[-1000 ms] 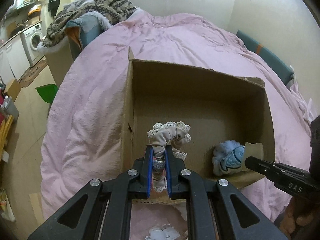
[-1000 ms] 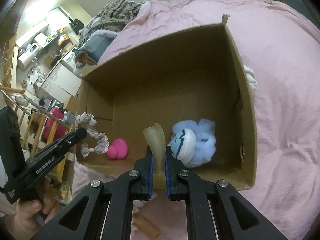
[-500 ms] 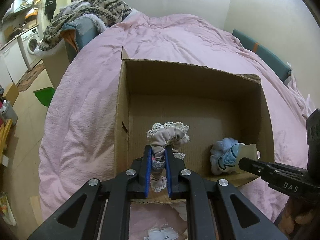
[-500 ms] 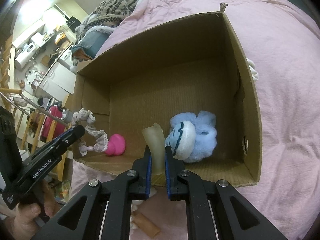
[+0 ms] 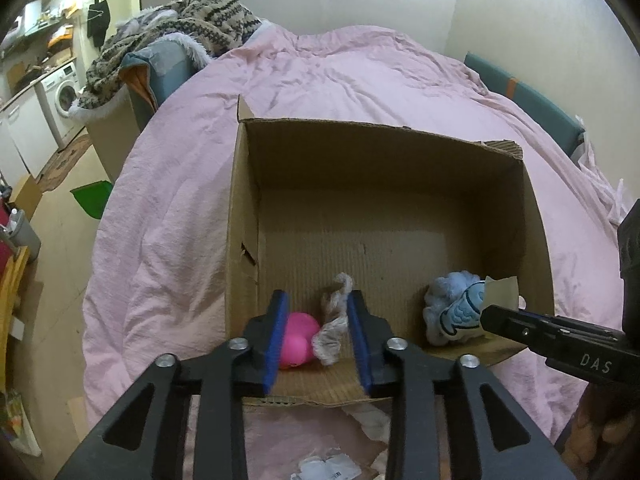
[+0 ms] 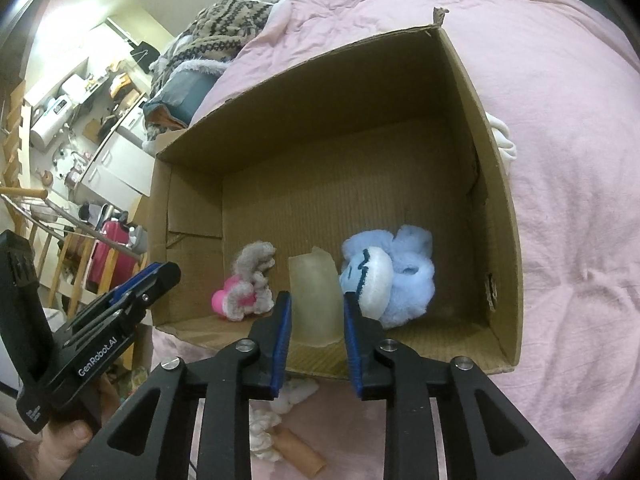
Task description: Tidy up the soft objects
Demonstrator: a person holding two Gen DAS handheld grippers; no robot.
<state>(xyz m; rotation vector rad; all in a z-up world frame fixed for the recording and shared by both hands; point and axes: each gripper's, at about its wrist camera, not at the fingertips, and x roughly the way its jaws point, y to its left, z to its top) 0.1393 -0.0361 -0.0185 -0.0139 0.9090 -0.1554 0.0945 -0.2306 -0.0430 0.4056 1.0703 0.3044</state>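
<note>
Fingers [image 5: 280,332] of your left gripper [image 5: 318,336] spread apart over the grey frilly scrunchie [image 5: 334,322] lying crumpled on the pink toy [image 5: 298,338] inside the cardboard box [image 5: 240,216]; right gripper [image 6: 314,330] likewise parted around the translucent yellowish piece [image 6: 314,298].

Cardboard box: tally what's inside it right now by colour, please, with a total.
Inside the cardboard box:
Pink: 1, pink squishy toy
Grey-white: 1, lace scrunchie
Light blue: 1, blue plush toy
Translucent beige: 1, soft piece between the open right claw fingers
Total: 4
</note>
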